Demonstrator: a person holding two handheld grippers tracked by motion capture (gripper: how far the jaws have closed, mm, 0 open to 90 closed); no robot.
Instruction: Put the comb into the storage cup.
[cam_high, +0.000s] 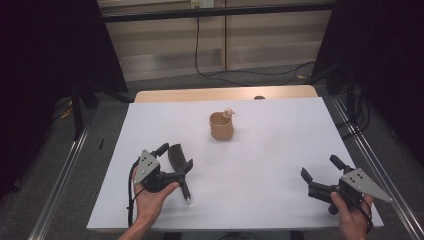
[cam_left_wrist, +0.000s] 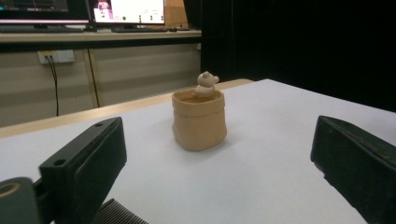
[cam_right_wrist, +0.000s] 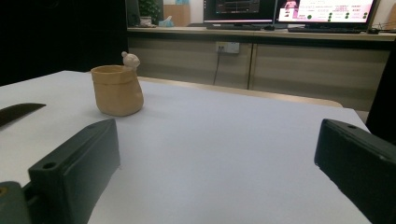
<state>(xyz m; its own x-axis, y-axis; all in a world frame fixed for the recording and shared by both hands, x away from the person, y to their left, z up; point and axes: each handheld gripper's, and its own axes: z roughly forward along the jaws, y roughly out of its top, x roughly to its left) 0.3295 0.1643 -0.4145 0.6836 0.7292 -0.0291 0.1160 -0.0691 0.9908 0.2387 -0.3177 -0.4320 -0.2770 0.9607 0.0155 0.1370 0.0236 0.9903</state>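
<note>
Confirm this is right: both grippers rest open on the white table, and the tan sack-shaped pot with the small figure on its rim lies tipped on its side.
Not quite: the tan sack-shaped pot stands upright, as the left gripper view shows. Both grippers do rest open on the white table.

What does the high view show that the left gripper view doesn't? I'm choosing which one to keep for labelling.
High view alone: both hands, the left gripper and right gripper, both open, a dark spoon-like tool lying by the left gripper, and the whole white table with floor around it. Left gripper view alone: a close side look at the little figure on the pot's rim, plus monitors on a counter behind. Both share the tan pot standing upright, untouched.
</note>
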